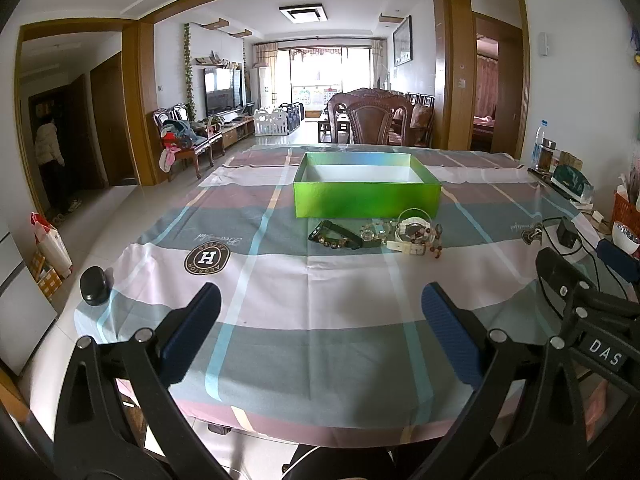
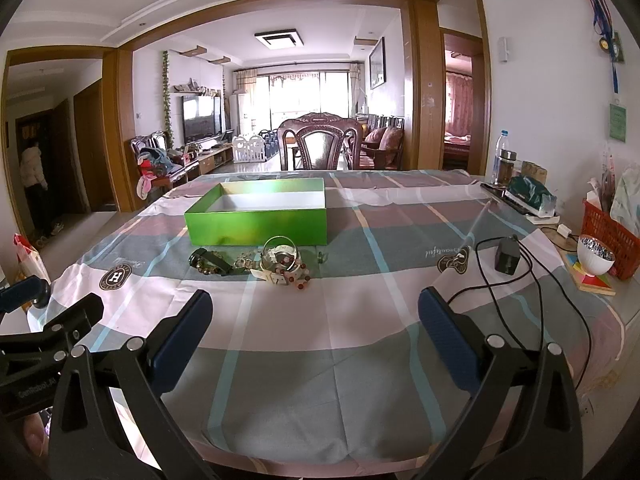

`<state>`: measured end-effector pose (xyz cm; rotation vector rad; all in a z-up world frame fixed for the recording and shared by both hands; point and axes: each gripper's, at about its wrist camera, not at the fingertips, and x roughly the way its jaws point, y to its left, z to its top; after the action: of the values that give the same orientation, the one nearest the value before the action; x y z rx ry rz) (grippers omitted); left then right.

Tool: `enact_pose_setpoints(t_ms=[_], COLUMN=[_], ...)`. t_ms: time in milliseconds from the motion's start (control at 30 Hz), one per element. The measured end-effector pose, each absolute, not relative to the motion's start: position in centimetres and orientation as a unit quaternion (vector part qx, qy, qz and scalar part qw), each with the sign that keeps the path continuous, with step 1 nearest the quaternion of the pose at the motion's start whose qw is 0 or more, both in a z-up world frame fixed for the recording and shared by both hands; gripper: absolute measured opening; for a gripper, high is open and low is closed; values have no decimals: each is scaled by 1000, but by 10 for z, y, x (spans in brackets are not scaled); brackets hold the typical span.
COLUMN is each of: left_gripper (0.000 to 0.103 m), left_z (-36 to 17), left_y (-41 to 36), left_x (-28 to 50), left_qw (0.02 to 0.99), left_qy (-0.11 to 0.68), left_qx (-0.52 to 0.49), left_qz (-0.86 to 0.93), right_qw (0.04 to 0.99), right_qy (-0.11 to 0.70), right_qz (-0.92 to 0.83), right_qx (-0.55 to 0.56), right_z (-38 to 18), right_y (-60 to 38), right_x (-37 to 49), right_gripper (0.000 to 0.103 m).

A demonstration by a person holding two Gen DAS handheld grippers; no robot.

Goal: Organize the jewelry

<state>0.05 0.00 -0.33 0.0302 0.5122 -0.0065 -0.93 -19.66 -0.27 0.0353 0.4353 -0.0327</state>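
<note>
Both my grippers, left (image 1: 320,300) and right (image 2: 316,308), spread wide, holding nothing; jewelry pile (image 1: 384,234) touching green box (image 1: 366,196).

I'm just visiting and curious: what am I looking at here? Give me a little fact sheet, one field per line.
Setting: dining table with a plaid cloth, living room behind
Container: open green box, nothing visible inside
Jewelry: pile of watches and beaded bracelets on the cloth just in front of the box
Left gripper: open, holding nothing, short of the pile
Right gripper: open, holding nothing, short of the pile
Progress: nothing visibly in the box yet
</note>
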Motion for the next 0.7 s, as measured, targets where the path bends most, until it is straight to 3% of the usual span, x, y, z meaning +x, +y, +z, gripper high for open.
enact_pose_setpoints(t_ms=[700], left_gripper=[99], left_z=[-3], left_y=[-1], left_x=[1], left_qw=[967], left_qy=[254], left_qx=[15], left_qz=[-2], right_qw=[976], right_qy=[217], right_qz=[-16], right_qx=[18], right_z=[-4], right_y=[-198], right_x=[-10], right_gripper=[101])
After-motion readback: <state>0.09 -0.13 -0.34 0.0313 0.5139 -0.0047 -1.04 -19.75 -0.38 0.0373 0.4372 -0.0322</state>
